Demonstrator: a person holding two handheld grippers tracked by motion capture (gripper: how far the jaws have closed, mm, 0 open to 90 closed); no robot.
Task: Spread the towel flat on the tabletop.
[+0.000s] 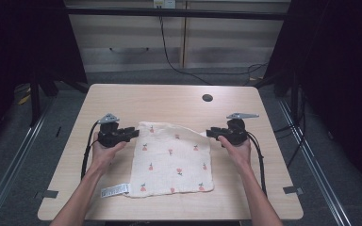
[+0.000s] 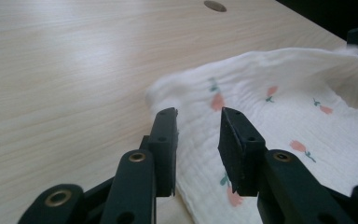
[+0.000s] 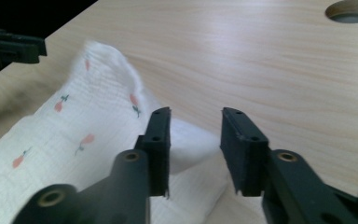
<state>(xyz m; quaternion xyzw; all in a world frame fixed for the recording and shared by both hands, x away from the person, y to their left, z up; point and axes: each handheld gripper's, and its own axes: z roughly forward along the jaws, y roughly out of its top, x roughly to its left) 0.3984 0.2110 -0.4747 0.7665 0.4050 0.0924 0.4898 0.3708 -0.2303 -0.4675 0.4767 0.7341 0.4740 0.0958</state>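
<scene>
While a folded white cloth (image 1: 172,157) printed with small red fruit lies flat at the middle of the pale wooden tabletop (image 1: 122,99), a person works it from both sides with hand-held tools. At left, the left gripper (image 1: 133,133) sits at the cloth's far left corner, its jaws parted to a middling gap; in the left gripper view the cloth's edge lies under and between them, with no pad pressing on it. A white care label (image 1: 114,190) pokes out at the near left corner. Across the middle the fabric lies smooth in a rough square, apparently doubled over. At right, the right gripper (image 1: 210,133) rests at the far right corner, jaws likewise apart, and the right gripper view shows that corner slightly humped and loose between them, gripped by neither. A round cable hole (image 1: 207,98) marks the tabletop beyond. Judged from this layout, a fold looks laid down and let go; any further fold or smoothing remains to be done.
</scene>
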